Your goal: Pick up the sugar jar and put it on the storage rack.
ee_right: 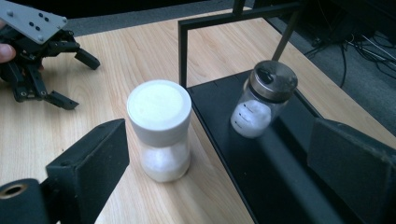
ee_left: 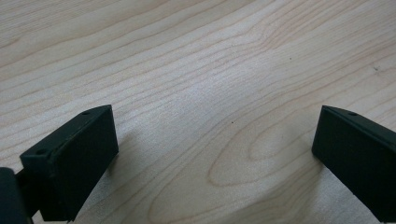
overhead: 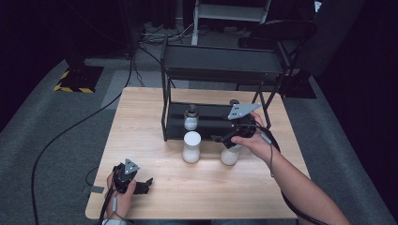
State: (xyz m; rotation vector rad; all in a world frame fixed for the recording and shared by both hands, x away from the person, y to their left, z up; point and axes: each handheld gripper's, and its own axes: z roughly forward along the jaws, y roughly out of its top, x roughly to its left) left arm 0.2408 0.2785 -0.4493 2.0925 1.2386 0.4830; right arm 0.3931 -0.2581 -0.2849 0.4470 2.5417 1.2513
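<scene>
High view: right claw [overhead: 219, 139] spread, lined up on white-capped plastic shaker [overhead: 191, 146] beside black metal rack [overhead: 220, 63], presumably to shelve it; left claw [overhead: 146, 185] spread, idle on wooden table [overhead: 155, 108].

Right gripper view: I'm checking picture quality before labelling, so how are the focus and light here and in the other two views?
Right gripper view: the white-capped shaker is sharp, its cap slightly overexposed; the near jaws are soft. Left gripper view: even light, crisp wood grain on the table, jaws a little blurred. High view: the table is brightly lit, the surroundings fall into darkness, and detail is coarse.
</scene>
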